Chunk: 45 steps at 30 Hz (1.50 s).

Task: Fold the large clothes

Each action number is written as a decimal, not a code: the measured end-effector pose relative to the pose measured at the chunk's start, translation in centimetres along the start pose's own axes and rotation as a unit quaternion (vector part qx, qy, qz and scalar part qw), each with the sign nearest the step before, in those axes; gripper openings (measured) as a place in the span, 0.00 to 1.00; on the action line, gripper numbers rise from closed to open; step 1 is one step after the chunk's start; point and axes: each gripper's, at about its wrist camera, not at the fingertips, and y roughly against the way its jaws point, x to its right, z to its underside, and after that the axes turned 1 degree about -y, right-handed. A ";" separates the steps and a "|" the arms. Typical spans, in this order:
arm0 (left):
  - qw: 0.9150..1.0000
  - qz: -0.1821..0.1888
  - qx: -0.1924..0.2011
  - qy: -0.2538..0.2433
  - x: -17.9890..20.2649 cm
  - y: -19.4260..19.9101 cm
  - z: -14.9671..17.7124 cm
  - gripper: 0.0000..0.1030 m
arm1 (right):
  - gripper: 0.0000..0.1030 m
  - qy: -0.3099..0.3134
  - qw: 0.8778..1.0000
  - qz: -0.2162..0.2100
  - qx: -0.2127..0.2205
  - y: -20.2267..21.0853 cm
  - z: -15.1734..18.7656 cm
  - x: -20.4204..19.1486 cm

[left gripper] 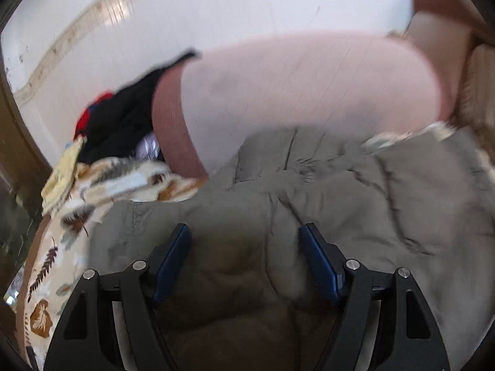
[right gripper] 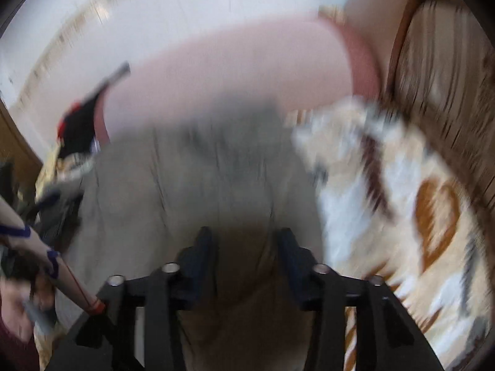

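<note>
Two hand-held grippers hang over a grey-green padded garment (left gripper: pixel 340 185) spread on a bed with a leaf-print cover (right gripper: pixel 417 216), likely laid flat for folding. Left hand-held gripper (left gripper: pixel 244 241) gapes wide, holding nothing; right hand-held gripper (right gripper: pixel 247 244) is parted too, cloth between its jaws unpinched. No containers show.

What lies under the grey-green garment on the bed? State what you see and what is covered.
Beneath the grey-green garment, a leaf-patterned bedcover shows at its left edge and, in the right wrist view, at its right edge. Whatever lies directly under the garment's middle is covered.
</note>
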 end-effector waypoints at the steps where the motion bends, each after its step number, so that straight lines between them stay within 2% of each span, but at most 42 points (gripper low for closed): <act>1: 1.000 -0.002 -0.010 -0.005 0.2 -1.3 -0.1 0.72 | 0.42 -0.003 1.000 0.001 -0.010 -0.6 0.3 0.3; 2: 1.000 -0.002 -0.023 -0.004 0.2 -2.5 -0.3 0.72 | 0.42 -0.007 1.000 0.002 -0.012 -0.8 0.8 0.2; 4: 1.000 0.000 -0.031 0.002 -0.1 -2.6 -0.7 0.72 | 0.42 -0.008 1.000 -0.003 0.000 0.5 1.1 -0.1; 6: 1.000 0.012 -0.004 0.011 -0.8 -0.1 -0.6 0.72 | 0.42 -0.004 0.999 -0.004 0.036 3.5 2.4 -0.8; 8: 0.998 0.043 0.027 0.027 -1.6 3.1 0.5 0.72 | 0.42 0.006 0.997 -0.017 0.071 6.8 5.0 -1.4; 10: 0.997 0.054 0.057 0.022 -1.9 6.7 2.6 0.72 | 0.42 0.008 0.996 -0.033 0.088 8.9 7.9 -1.6; 12: 0.995 0.056 0.081 0.008 -1.9 9.7 5.3 0.72 | 0.42 0.007 0.996 -0.037 0.083 10.2 10.9 -1.6; 16: 0.996 0.072 0.054 0.020 -2.8 13.1 11.5 0.72 | 0.42 0.034 0.998 -0.017 0.056 11.3 15.3 -1.6; 20: 0.997 0.059 0.045 -0.001 -2.6 15.7 16.3 0.72 | 0.42 0.017 0.998 -0.037 0.055 13.4 18.0 -1.2; 23: 0.998 0.054 0.042 -0.006 -3.2 16.8 18.6 0.72 | 0.42 0.017 0.998 -0.036 0.049 13.7 19.1 -1.1; 27: 0.999 0.020 0.040 -0.002 -4.7 17.2 19.9 0.72 | 0.42 0.022 0.998 -0.022 0.048 14.4 19.8 -1.5; 35: 0.998 0.012 0.035 0.054 -7.8 17.0 19.9 0.72 | 0.42 -0.007 0.998 -0.033 0.048 14.9 19.8 -1.3; 45: 0.994 0.004 0.023 0.105 -10.3 16.4 19.4 0.72 | 0.43 0.020 0.998 -0.036 0.043 13.6 19.4 -3.9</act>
